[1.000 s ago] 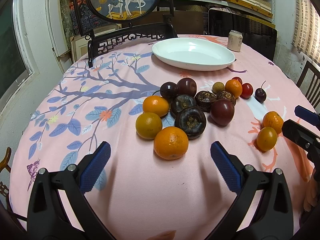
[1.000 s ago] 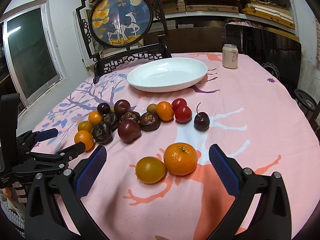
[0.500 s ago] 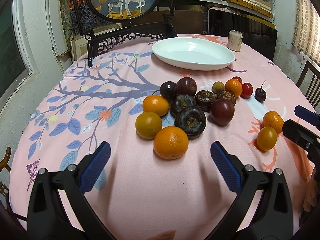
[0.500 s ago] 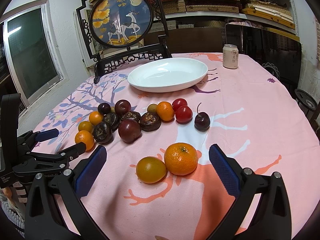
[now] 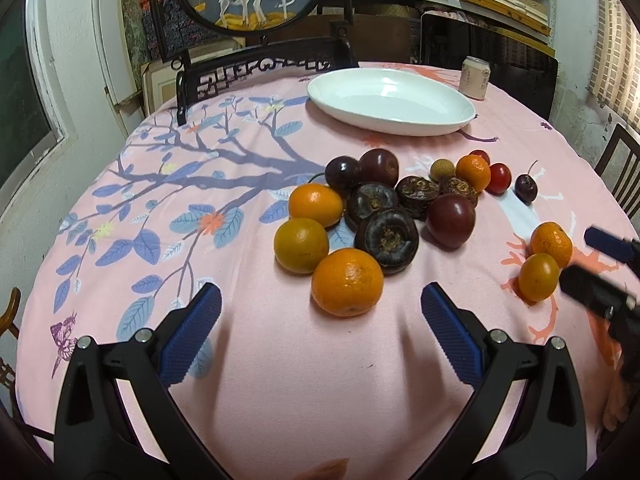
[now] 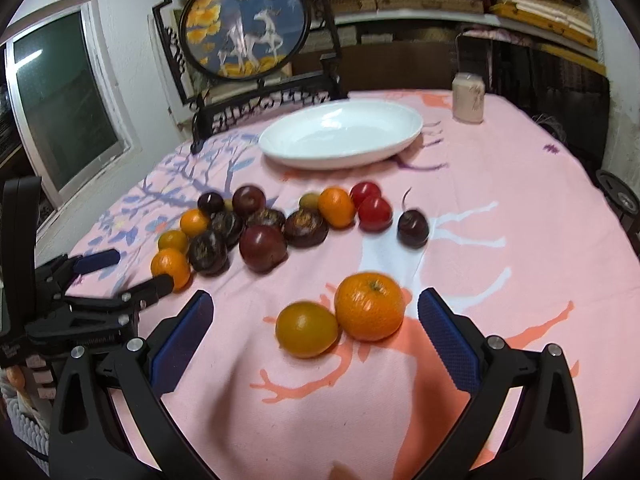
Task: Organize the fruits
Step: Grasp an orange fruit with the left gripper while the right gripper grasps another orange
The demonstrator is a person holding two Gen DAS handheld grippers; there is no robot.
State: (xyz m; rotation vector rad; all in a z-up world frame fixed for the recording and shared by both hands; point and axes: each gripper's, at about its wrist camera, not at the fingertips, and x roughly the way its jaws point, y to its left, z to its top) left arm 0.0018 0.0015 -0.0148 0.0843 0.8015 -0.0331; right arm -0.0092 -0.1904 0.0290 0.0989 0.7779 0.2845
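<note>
Orange citrus (image 5: 346, 282), seemingly six, one white dish (image 5: 391, 101), both tongs (image 5: 320, 334) (image 6: 314, 342) wide

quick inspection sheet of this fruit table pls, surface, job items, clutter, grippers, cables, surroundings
surface: round table under a pink tablecloth printed with branches.
job's things: white oval dish holds no fruit; mixed fruit cluster lies on the cloth; two oranges touch, apart from the cluster.
clutter: drink can beside the dish.
grippers: left gripper open, holding nothing; right gripper open before the two oranges.
cables: nothing seen.
surroundings: dark carved chair, round deer screen, shelves, window.
</note>
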